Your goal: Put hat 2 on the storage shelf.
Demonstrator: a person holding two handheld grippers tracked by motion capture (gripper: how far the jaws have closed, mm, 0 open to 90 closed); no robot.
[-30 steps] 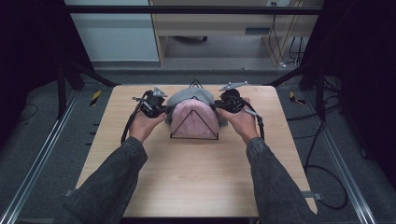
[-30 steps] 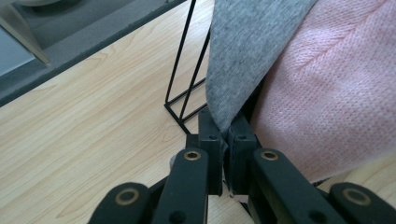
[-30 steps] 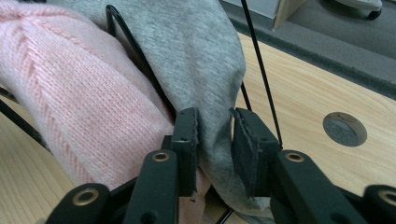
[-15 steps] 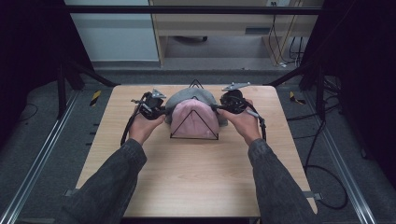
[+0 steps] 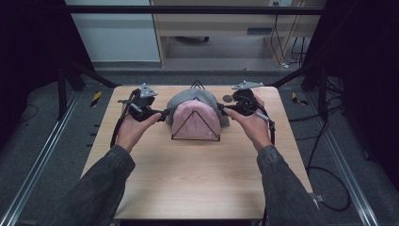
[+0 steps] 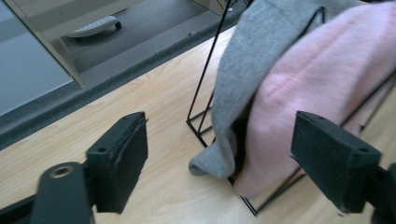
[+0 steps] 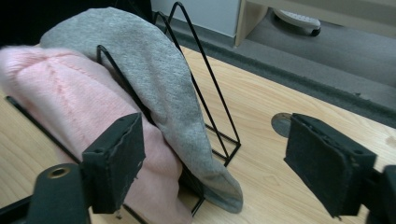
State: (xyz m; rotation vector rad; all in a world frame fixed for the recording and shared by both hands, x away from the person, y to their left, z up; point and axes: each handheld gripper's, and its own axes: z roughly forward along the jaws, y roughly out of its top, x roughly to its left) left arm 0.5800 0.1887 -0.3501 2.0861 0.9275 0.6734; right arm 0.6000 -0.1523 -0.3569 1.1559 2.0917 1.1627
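A black wire rack (image 5: 195, 136) stands at the table's far middle with a pink knit hat (image 5: 195, 117) and a grey knit hat (image 5: 188, 97) draped over its triangular dividers. My left gripper (image 5: 165, 115) is open at the rack's left end, and the grey hat's (image 6: 243, 70) lower corner and the pink hat's (image 6: 317, 88) edge lie in the gap ahead of its jaws. My right gripper (image 5: 223, 109) is open at the rack's right end, facing the pink hat (image 7: 60, 102) and the grey hat (image 7: 159, 88); the grey hat's hem lies on the table between its jaws.
The wooden table (image 5: 197, 179) has free room toward the person. A round grey inset (image 7: 281, 124) sits in the tabletop near the right gripper. Behind the table are a grey floor, a wooden cabinet (image 5: 226, 23) and cables (image 5: 291, 42).
Both hands have moved the grippers slightly inward and toward the near side of the rack's ends. Hats and rack have not moved.
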